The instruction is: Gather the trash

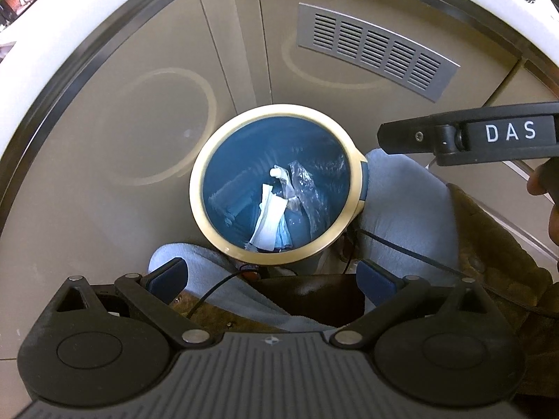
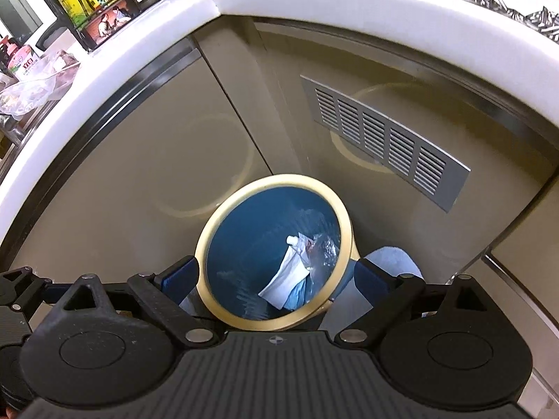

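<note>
Landmark is the round dark-blue plastic bin with a cream rim (image 1: 351, 160), standing on the floor against the beige cabinet doors, between the person's pale-blue slippers (image 1: 405, 195). Left of the bin: plain glossy beige cabinet door (image 1: 115, 132), nothing to collect there. The left gripper (image 1: 272, 279) hangs above the bin's near edge, blue pads spread wide, nothing between them. Inside the bin, at the bottom: a flat white paper wrapper (image 1: 269, 216) near the centre, with a scrap of crumpled clear plastic film (image 1: 307, 185) just right of it, touching or overlapping; a small white cap-like piece sits at their far end, too small to identify. Judgement: all very light, soft and crushable; the film is slippery and springy, so pinch a bunched fold, not a flat face; the paper takes a grip at an edge. The bin itself looks light and stiff, best held by the rim. The right gripper (image 2: 276, 279) is also over the bin, fingers parted and empty. Right of the bin, higher on the cabinet: a grey slotted metal vent (image 1: 377, 49).
</note>
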The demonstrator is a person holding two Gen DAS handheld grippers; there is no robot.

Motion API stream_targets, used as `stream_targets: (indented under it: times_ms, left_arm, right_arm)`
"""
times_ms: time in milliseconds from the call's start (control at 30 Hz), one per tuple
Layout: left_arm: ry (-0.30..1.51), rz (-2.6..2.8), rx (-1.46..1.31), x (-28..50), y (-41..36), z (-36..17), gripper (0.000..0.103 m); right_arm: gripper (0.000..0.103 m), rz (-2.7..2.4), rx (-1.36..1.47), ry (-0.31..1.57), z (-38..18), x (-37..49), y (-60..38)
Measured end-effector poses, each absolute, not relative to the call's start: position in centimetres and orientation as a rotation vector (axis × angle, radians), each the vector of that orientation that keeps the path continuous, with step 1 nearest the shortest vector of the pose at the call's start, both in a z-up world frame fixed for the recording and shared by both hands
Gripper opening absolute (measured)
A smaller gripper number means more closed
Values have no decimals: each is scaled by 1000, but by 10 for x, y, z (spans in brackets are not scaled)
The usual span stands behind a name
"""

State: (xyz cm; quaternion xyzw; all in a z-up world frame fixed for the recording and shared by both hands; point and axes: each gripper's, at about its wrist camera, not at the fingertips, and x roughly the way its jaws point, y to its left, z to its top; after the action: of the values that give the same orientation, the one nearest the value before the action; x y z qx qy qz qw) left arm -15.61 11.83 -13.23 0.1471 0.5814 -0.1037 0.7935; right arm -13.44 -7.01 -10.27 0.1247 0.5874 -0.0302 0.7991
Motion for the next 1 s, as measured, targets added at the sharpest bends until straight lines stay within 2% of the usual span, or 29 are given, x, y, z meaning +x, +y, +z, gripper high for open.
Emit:
stream_targets:
  times_ms: [1000]
  left_arm:
    - [1280,-199,312,-155,123,-136,102]
  right_arm:
    - [97,-69,314,1306,-110,-137,-75]
